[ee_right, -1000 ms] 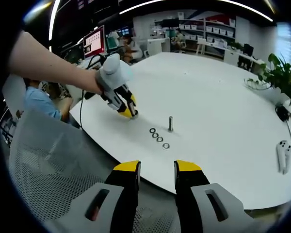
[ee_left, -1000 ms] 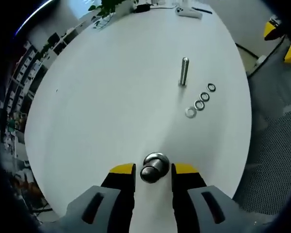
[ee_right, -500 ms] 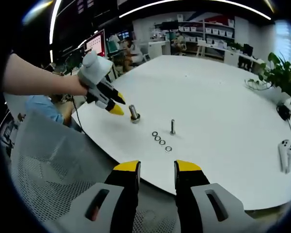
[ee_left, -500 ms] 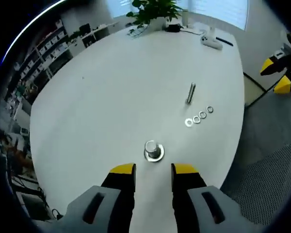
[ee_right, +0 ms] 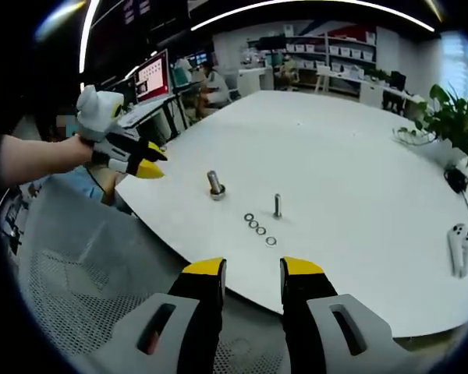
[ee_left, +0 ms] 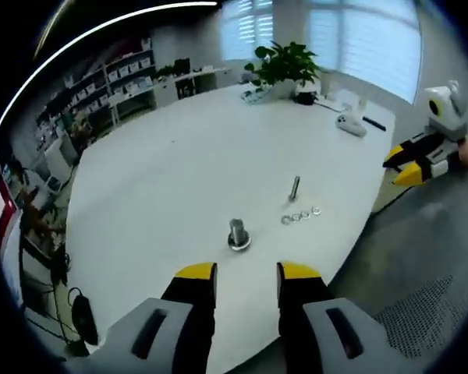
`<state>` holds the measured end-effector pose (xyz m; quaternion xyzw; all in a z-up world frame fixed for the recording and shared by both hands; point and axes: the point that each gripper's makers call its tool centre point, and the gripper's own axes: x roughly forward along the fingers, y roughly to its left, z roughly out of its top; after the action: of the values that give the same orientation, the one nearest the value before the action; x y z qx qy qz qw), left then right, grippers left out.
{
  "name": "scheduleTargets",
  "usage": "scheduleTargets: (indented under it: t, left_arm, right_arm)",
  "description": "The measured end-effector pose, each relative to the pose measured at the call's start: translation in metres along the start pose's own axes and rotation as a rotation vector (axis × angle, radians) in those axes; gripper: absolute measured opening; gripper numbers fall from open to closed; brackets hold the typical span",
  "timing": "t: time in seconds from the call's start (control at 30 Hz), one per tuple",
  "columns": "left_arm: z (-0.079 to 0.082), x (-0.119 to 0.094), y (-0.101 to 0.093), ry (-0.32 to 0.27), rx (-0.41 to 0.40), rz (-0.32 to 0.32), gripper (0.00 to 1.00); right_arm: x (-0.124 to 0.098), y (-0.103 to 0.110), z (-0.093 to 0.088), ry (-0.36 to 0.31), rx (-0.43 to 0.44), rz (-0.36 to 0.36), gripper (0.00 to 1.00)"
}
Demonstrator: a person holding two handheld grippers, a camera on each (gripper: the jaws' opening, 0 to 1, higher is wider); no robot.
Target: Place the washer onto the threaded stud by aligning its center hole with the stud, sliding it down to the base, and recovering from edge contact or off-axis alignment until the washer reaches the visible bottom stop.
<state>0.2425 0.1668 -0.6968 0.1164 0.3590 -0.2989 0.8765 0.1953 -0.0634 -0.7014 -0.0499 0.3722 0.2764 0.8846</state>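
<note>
A thick metal stud (ee_left: 238,233) (ee_right: 215,185) stands upright on its wide base near the white table's edge. A thinner stud (ee_left: 295,188) (ee_right: 277,205) stands beyond it. Several washers (ee_left: 300,216) (ee_right: 259,229) lie flat in a short row beside the thin stud. My left gripper (ee_left: 247,274) is open and holds nothing, well back from the table. In the right gripper view a hand holds it (ee_right: 132,160) in the air left of the thick stud. My right gripper (ee_right: 253,270) is open, off the table's edge, and appears at far right (ee_left: 417,160) in the left gripper view.
The round white table (ee_right: 351,156) carries a white controller (ee_right: 455,248) (ee_left: 349,125) and a potted plant (ee_left: 285,66) at its far side. A grey mesh chair (ee_right: 86,273) stands below the left gripper. Shelves and desks with monitors (ee_right: 148,70) line the room.
My left gripper has let go of the thick stud, left it standing on the table, and drawn back up and away past the table's edge. My right gripper has stayed put.
</note>
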Motion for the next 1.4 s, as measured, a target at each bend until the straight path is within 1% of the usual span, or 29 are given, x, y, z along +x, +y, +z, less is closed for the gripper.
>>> scheduleTargets:
  t: [0.03, 0.17, 0.2, 0.27, 0.3, 0.33, 0.37, 0.47, 0.5, 0.53, 0.57, 0.7, 0.73, 0.77, 0.8, 0.83, 0.87, 0.9, 0.97, 1.03, 1.07, 1.17, 1.3, 1.4]
  left_arm:
    - [-0.001, -0.005, -0.002, -0.005, -0.015, -0.006, 0.29]
    - [-0.012, -0.026, -0.007, -0.008, 0.001, 0.005, 0.29]
    - [-0.012, -0.029, -0.007, 0.001, -0.009, 0.005, 0.29]
    - [-0.01, -0.044, -0.009, -0.001, -0.007, 0.012, 0.29]
    - [-0.005, -0.05, -0.009, -0.032, -0.008, 0.017, 0.29]
    - [-0.003, -0.052, -0.012, -0.052, -0.03, 0.007, 0.29]
    - [-0.005, -0.054, -0.016, -0.049, -0.029, -0.013, 0.29]
    - [-0.011, -0.054, -0.016, -0.043, -0.014, -0.007, 0.29]
    - [-0.011, -0.054, -0.016, -0.051, -0.03, -0.007, 0.28]
    - [-0.008, -0.055, -0.019, -0.078, -0.077, -0.017, 0.28]
    - [-0.008, -0.057, -0.02, -0.087, -0.082, -0.019, 0.28]
    - [-0.016, -0.06, -0.018, -0.087, -0.052, 0.003, 0.28]
    - [-0.019, -0.058, -0.016, -0.09, -0.07, -0.001, 0.28]
    - [-0.021, -0.056, -0.018, -0.093, -0.12, -0.019, 0.28]
    - [-0.019, -0.056, -0.02, -0.105, -0.133, -0.033, 0.27]
    - [-0.017, -0.057, -0.019, -0.113, -0.111, -0.021, 0.27]
    - [-0.013, -0.058, -0.018, -0.134, -0.09, -0.006, 0.26]
    - [-0.011, -0.057, -0.019, -0.15, -0.092, -0.002, 0.26]
    - [-0.012, -0.054, -0.023, -0.146, -0.075, -0.017, 0.27]
    - [-0.016, -0.053, -0.024, -0.127, -0.022, -0.004, 0.26]
    - [-0.016, -0.053, -0.026, -0.132, -0.002, -0.005, 0.26]
    - [-0.015, -0.053, -0.028, -0.139, -0.01, -0.015, 0.26]
    - [-0.013, -0.054, -0.026, -0.152, -0.031, -0.017, 0.26]
    - [-0.013, -0.054, -0.029, -0.158, -0.032, -0.025, 0.26]
  right_arm:
    - [0.0, 0.0, -0.001, 0.003, -0.004, 0.001, 0.3]
    - [0.001, 0.0, 0.0, 0.002, 0.0, -0.001, 0.3]
    - [0.001, 0.0, 0.0, 0.003, -0.002, -0.001, 0.3]
    - [0.0, 0.0, -0.001, 0.004, -0.009, -0.003, 0.3]
    - [0.0, -0.002, -0.002, 0.01, 0.002, -0.011, 0.3]
    - [0.0, -0.003, -0.002, 0.008, 0.003, -0.013, 0.3]
    - [0.0, -0.003, -0.001, 0.006, 0.004, -0.015, 0.3]
    - [0.001, -0.004, -0.003, 0.019, 0.004, -0.017, 0.3]
    - [0.002, -0.003, -0.005, 0.028, 0.002, -0.014, 0.3]
    - [0.002, -0.003, -0.006, 0.032, -0.001, -0.013, 0.3]
    - [0.002, -0.002, -0.007, 0.034, -0.001, -0.014, 0.3]
    - [0.0, -0.002, -0.009, 0.036, 0.004, -0.021, 0.3]
    - [0.001, -0.003, -0.01, 0.047, 0.003, -0.02, 0.3]
    - [0.002, -0.002, -0.011, 0.052, 0.003, -0.017, 0.3]
    - [0.002, -0.002, -0.012, 0.059, 0.003, -0.016, 0.3]
    - [0.002, -0.002, -0.013, 0.066, 0.0, -0.019, 0.3]
    - [0.002, -0.003, -0.015, 0.075, -0.004, -0.023, 0.3]
    - [0.002, -0.003, -0.017, 0.085, -0.003, -0.024, 0.3]
    - [0.003, -0.004, -0.019, 0.099, 0.0, -0.026, 0.3]
    - [0.003, -0.003, -0.02, 0.105, -0.001, -0.025, 0.3]
    - [0.004, -0.003, -0.021, 0.11, -0.004, -0.026, 0.3]
    - [0.005, -0.004, -0.028, 0.15, -0.009, -0.029, 0.3]
    - [0.005, -0.005, -0.03, 0.165, -0.01, -0.032, 0.3]
    - [0.006, -0.003, -0.035, 0.184, -0.018, -0.024, 0.3]
